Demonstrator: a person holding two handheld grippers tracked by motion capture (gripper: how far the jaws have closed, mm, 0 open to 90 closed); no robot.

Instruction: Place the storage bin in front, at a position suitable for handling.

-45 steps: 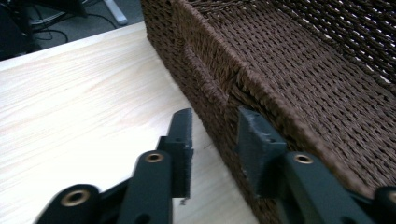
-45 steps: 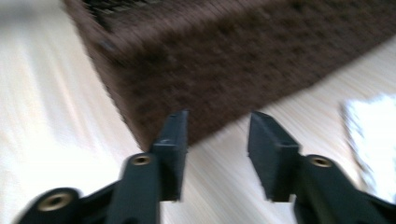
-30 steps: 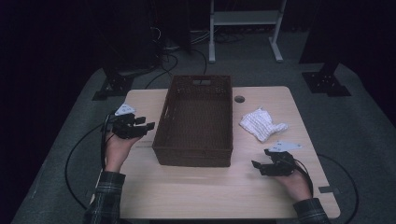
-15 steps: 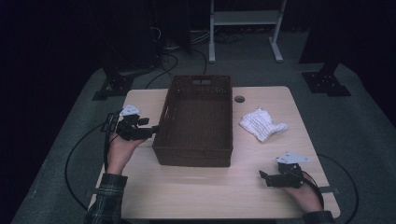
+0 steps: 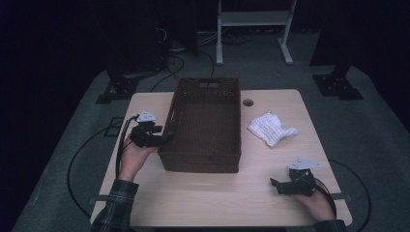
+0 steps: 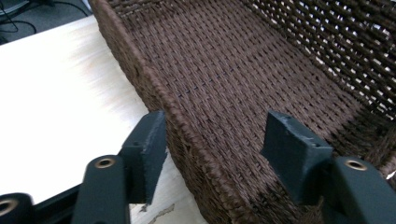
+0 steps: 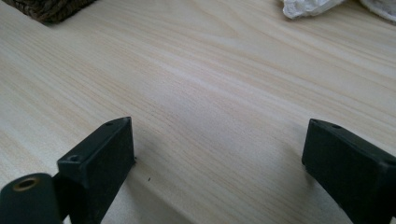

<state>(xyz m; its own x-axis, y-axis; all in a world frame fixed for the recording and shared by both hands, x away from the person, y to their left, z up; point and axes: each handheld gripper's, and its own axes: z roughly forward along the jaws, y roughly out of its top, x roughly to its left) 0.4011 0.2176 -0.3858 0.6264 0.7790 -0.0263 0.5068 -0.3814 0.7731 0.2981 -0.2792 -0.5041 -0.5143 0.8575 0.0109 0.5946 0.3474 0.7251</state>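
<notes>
A dark brown wicker basket (image 5: 200, 162) stands in the middle of the table, with nothing to be seen in it. My left gripper (image 5: 167, 137) is at its left wall. In the left gripper view the basket's rim (image 6: 140, 70) runs between the jaws of the left gripper (image 6: 217, 126), one outside and one inside. They have just been closing, and the inner pad still stands off the wall. A crumpled white cloth (image 5: 270, 128) lies right of the basket. My right gripper (image 5: 274, 184) is low over the front right of the table. The jaws of the right gripper (image 7: 219, 135) have just been opening, and only bare wood lies between them.
The light wooden table (image 5: 217, 198) has a round cable hole (image 5: 248, 102) behind the cloth. The cloth's edge (image 7: 308, 7) lies ahead of the right jaws. Black stand bases (image 5: 337, 84) and a white rack (image 5: 251, 19) stand on the floor beyond the table.
My left gripper has moved right, up to the basket's left wall. The right gripper has drawn back toward the table's front right corner and sunk lower.
</notes>
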